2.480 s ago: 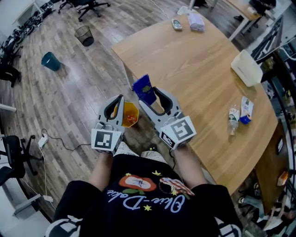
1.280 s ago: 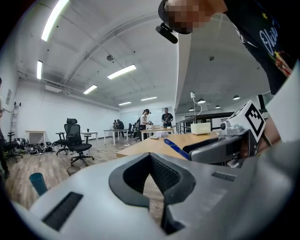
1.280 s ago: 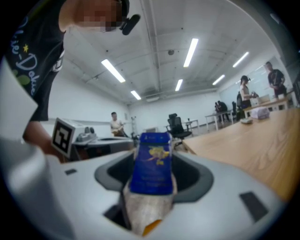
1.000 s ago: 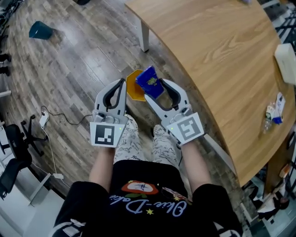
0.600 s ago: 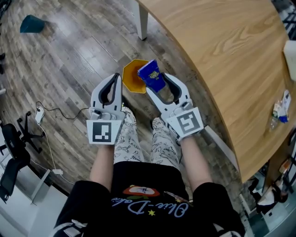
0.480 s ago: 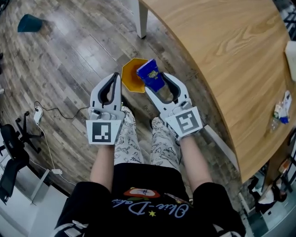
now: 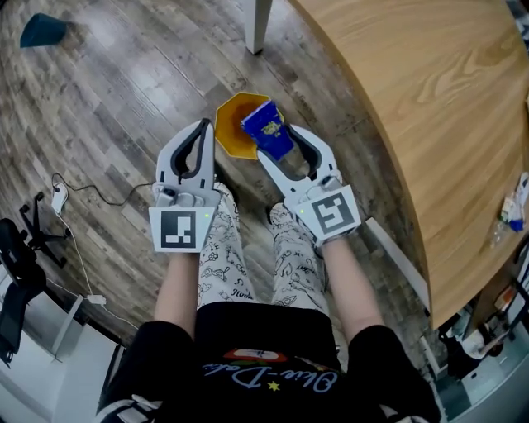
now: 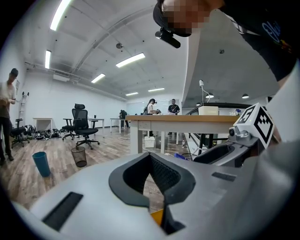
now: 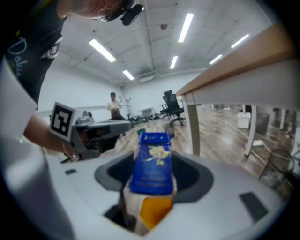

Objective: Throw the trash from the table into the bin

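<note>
Blue and glossy, a crinkled snack packet (image 7: 264, 128) (image 9: 152, 161) stood upright in the pinch of the right gripper (image 7: 279, 142) (image 9: 151, 185), whose grey jaws pressed on its lower half. It hung just above centre in the head view, over the right rim of an orange angular-rimmed bin (image 7: 230, 136) (image 9: 151, 213) on the floor. The left gripper (image 7: 204, 125) (image 8: 150, 157), just left of it, had its jaws pressed together at the tips with nothing between them. A sliver of the orange bin (image 8: 158, 217) showed through the gap behind the tips.

Open room lay to the left and above the bin, where the grey-brown plank floor (image 7: 124, 116) ran bare. To the right, the curved edge of the pale wooden table (image 7: 430, 91) swept diagonally close by the right gripper. Its white table leg (image 7: 258, 23) stood at the top, above the bin. A thin cable (image 7: 83, 194) trailed across the floor at the left, and a teal bin (image 7: 41, 29) sat in the upper left corner, well apart.

Compared with a second earlier, both grippers sat lower. More of the orange bin's mouth showed then, with the packet overlapping it more deeply, and the table edge had slid further right in the frame. The pinch on the packet was unchanged.
</note>
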Tool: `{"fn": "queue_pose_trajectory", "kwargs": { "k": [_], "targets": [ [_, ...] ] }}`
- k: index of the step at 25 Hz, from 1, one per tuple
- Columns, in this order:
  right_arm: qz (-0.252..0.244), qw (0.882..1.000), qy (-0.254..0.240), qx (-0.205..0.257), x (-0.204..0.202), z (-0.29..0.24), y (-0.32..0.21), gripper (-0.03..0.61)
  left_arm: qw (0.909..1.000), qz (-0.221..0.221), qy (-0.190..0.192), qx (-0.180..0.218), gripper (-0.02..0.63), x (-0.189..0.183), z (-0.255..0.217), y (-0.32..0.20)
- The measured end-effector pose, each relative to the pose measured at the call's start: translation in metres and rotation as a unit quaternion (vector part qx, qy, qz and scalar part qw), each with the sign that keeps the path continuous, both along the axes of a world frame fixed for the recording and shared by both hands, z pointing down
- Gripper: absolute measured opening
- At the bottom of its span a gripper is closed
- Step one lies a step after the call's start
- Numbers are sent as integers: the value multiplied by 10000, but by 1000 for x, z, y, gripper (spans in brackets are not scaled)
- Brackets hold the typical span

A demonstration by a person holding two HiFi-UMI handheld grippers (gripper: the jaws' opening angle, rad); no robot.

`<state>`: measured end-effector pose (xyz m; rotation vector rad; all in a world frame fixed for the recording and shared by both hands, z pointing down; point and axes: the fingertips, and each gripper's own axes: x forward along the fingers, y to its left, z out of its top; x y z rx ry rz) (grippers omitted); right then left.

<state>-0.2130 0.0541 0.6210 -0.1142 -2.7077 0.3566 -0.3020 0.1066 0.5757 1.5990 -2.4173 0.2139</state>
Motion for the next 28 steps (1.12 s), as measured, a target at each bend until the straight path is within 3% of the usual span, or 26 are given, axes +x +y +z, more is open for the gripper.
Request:
{"fn": "queue_pose_trajectory", "kwargs": {
  "k": [19,28],
  "targets": [
    [-329,9981,514,-78,-12,97,6,262,9997,-190,38,117,11,0,48,7],
    [-333,9944,938,-345,-20,149,6,262,9978,-587,292,129,11,-6,67,17]
  ]
}}
